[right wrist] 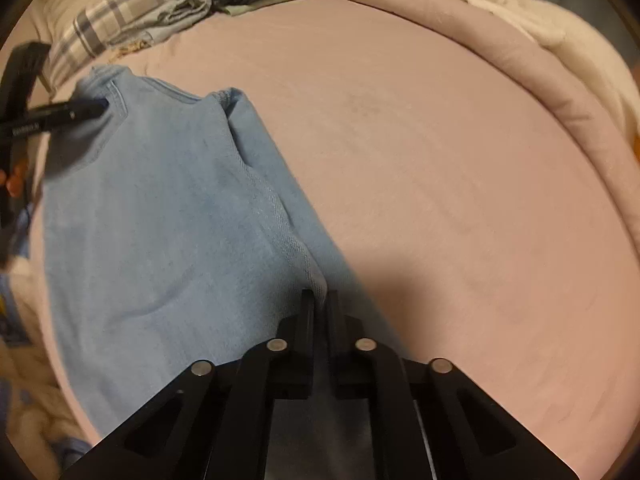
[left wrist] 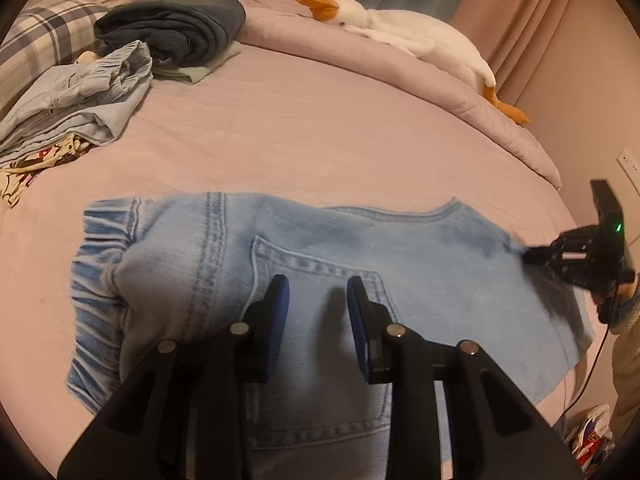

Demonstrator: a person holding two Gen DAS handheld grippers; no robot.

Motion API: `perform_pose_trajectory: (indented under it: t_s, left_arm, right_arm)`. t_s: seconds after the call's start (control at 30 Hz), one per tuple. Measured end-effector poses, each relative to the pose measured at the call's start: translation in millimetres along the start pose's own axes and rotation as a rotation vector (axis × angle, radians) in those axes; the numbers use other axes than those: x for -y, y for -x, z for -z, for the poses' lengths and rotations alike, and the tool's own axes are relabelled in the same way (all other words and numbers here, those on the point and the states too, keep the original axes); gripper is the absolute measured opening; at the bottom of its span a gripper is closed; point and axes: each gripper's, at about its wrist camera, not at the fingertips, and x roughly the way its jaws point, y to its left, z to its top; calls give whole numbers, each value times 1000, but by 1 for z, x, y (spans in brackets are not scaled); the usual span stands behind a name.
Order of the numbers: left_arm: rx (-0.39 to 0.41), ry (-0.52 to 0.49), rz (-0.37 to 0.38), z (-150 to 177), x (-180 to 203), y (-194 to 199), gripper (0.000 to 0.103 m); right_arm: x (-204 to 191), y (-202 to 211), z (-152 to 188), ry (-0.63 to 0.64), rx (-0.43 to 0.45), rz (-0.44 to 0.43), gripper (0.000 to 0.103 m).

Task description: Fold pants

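Pants (left wrist: 420,264): pale denim, matt, twill-ribbed. Bedsheet (left wrist: 304,140): pink cloth, soft, matt. Left gripper (left wrist: 318,300): matt black plastic.

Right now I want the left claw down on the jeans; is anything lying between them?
Nothing visible does. The left claw, open, hangs right above the jeans at the back pocket, bare denim between its fingers. The clothes pile lies far off.

Light-blue denim pants (left wrist: 320,248) on pink bedsheet (left wrist: 320,128); grey plaid pillow (left wrist: 44,36).
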Motion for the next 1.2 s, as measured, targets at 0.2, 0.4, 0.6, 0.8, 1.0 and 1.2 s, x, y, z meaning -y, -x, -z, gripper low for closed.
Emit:
perform_pose_trajectory:
  t_s: [0.2, 0.4, 0.6, 0.8, 1.0, 1.2]
  left_arm:
    - [15, -15, -50, -5, 3, -2, 28]
    - [-4, -61, -55, -3, -3, 0, 24]
    - [-16, -31, -55, -3, -8, 1, 22]
    - [-40, -29, -101, -3, -7, 4, 12]
    - [24, -153, -161, 12, 30, 33, 46]
    - [-3, -236, 52, 24, 92, 31, 47]
  right_arm:
    - [7, 1, -15, -74, -3, 43, 3]
    - [11, 38, 5, -241, 149, 34, 6]
    - [27, 82, 101, -494, 225, 89, 16]
    - [51, 63, 186, -639, 121, 370, 16]
    - [74, 114, 229, -951, 237, 435, 16]
    - [42, 139, 301, -1194, 428, 205, 18]
